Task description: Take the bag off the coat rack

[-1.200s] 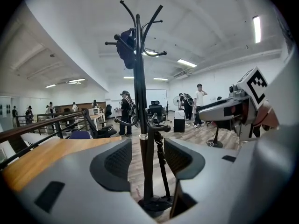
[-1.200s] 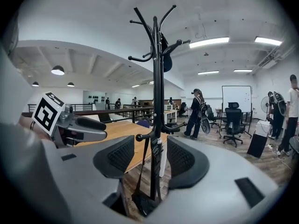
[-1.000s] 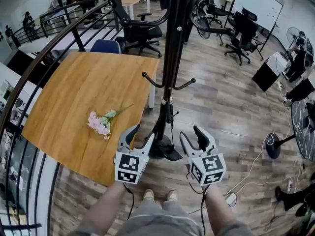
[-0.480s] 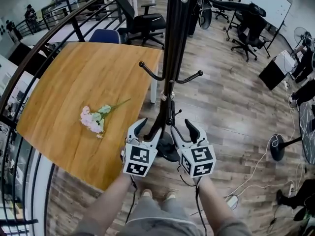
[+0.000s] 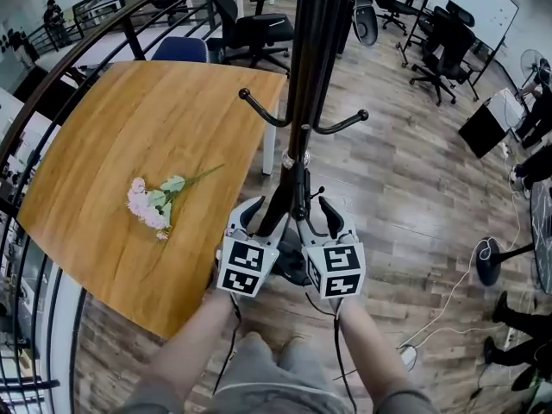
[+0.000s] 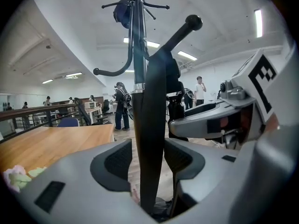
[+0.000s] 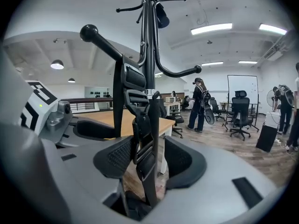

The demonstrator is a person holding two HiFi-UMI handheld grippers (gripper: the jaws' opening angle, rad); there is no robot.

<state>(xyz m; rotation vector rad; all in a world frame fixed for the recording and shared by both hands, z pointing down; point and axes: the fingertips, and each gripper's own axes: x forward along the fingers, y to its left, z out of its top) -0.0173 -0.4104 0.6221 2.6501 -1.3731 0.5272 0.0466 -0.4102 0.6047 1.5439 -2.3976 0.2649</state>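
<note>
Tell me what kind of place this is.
Probably an open-plan office: there are rolling office chairs, a whiteboard on a stand, and a large wooden table.

coat rack [image 5: 309, 76] 1 | table [image 5: 121, 136] 1 | bouquet [image 5: 152, 203] 1 | straps [image 6: 149, 139] [image 7: 143, 143] 2 | grippers [image 5: 261, 219] [image 5: 316, 219] 2

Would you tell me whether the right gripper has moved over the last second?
Yes: the right gripper has moved left, closer to the coat rack pole.
</note>
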